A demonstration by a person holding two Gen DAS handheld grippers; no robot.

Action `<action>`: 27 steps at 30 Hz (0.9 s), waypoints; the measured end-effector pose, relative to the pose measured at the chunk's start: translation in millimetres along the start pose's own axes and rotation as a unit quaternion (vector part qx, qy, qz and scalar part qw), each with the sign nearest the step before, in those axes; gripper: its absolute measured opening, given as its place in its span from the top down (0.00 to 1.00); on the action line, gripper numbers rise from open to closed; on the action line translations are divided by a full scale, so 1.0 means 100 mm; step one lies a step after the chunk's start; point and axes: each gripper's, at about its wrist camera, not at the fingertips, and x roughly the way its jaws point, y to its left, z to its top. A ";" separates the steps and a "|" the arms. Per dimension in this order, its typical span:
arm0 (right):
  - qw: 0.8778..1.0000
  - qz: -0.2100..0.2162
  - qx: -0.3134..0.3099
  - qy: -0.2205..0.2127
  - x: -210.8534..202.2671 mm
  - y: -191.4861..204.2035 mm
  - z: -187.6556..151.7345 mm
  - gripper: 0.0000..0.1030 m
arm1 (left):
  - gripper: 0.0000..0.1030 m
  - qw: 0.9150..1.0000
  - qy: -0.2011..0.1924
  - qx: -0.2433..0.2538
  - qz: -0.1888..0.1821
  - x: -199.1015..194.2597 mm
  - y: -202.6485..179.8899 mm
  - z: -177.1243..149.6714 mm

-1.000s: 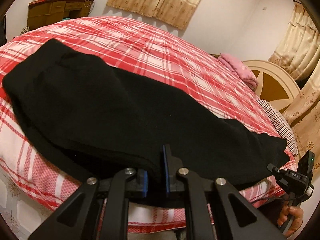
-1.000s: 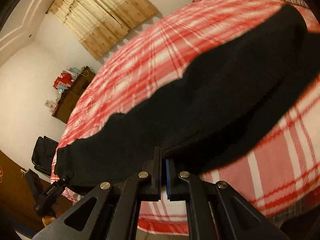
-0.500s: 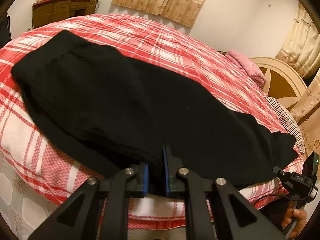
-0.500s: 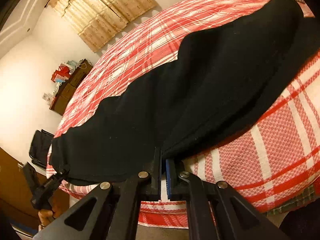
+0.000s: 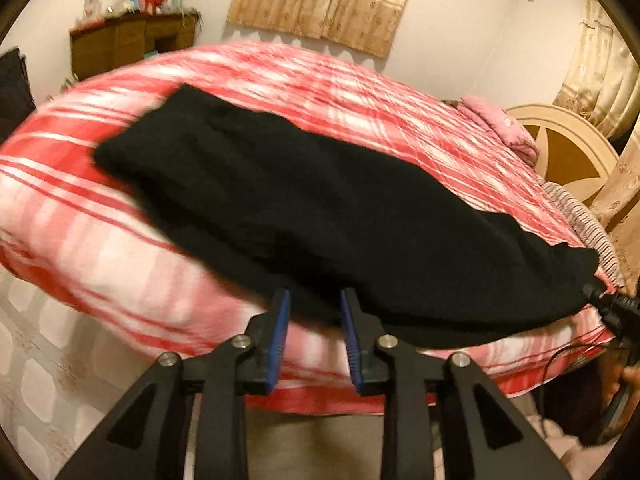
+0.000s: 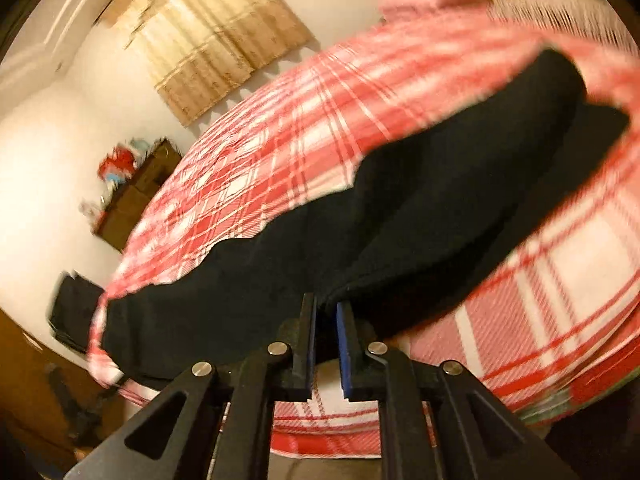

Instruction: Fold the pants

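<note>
The black pants (image 5: 320, 220) lie lengthwise along the near edge of the bed with the red and white plaid cover (image 5: 320, 80). My left gripper (image 5: 314, 300) is open and empty, its blue pads just in front of the pants' near edge. My right gripper (image 6: 326, 312) is nearly shut and still pinches a point of the pants (image 6: 440, 200) near their other end. The right gripper also shows at the right edge of the left wrist view (image 5: 618, 312), at the pants' tip.
A wooden desk (image 5: 132, 44) with clutter stands at the far wall, beside curtains (image 5: 328, 0). A pink folded cloth (image 5: 500, 128) and a round headboard (image 5: 568, 152) are at the bed's right end. Tiled floor (image 5: 40, 380) lies below the bed edge.
My left gripper has opened, let go of the pants and pulled back from the bed. The right gripper's pads have parted slightly while it moves; both views are blurred.
</note>
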 end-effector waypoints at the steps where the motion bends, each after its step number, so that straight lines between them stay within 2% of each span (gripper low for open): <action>1: 1.000 0.000 -0.015 -0.003 0.00 0.07 0.01 0.86 | 0.72 1.000 -0.009 -0.002 0.005 -0.04 0.06 0.03; 3: 0.999 0.011 -0.043 -0.005 0.04 0.21 0.03 0.74 | 0.72 0.999 -0.027 -0.014 0.020 -0.12 0.22 0.11; 5: 0.998 0.019 -0.063 -0.014 0.07 0.37 0.06 0.74 | 0.72 0.998 -0.046 -0.040 0.033 -0.18 0.39 0.22; 7: 0.995 0.030 -0.095 -0.026 0.11 0.58 0.09 0.74 | 0.72 0.996 -0.058 -0.064 0.027 -0.20 0.53 0.32; 9: 0.991 0.049 -0.119 -0.023 0.22 0.77 0.10 0.74 | 0.72 0.996 -0.054 -0.066 0.027 -0.12 0.59 0.43; 12: 0.988 0.107 -0.110 0.010 0.43 0.99 0.10 0.74 | 0.72 0.995 -0.046 -0.086 0.016 0.04 0.64 0.53; 13: 0.985 0.133 -0.106 0.027 0.52 1.08 0.08 0.74 | 0.69 0.995 -0.040 -0.096 0.012 0.07 0.68 0.54; 14: 0.981 0.157 -0.104 0.044 0.58 1.15 0.04 0.74 | 0.59 0.993 -0.034 -0.108 0.011 0.11 0.70 0.54; 15: 0.975 0.188 -0.099 0.065 0.66 1.23 0.00 0.74 | 0.55 0.992 -0.032 -0.118 0.011 0.13 0.73 0.54; 17: 0.958 0.251 -0.084 0.111 0.83 1.40 -0.10 0.74 | 0.55 0.991 -0.036 -0.130 0.008 0.16 0.71 0.54; 19: 0.944 0.285 -0.085 0.144 0.99 1.61 -0.22 0.73 | 0.55 0.991 -0.041 -0.126 0.007 0.15 0.67 0.58; 22: 0.936 0.280 -0.153 0.150 1.08 1.97 -0.39 0.67 | 0.55 0.990 -0.047 -0.131 0.014 0.18 0.67 0.69; 24: 0.927 0.275 -0.206 0.150 1.13 2.22 -0.52 0.57 | 0.55 0.987 -0.046 -0.155 0.007 0.20 0.72 0.68; 27: 0.908 0.275 -0.282 0.146 1.13 2.53 -0.71 0.57 | 0.55 0.985 -0.045 -0.164 0.007 0.20 0.75 0.64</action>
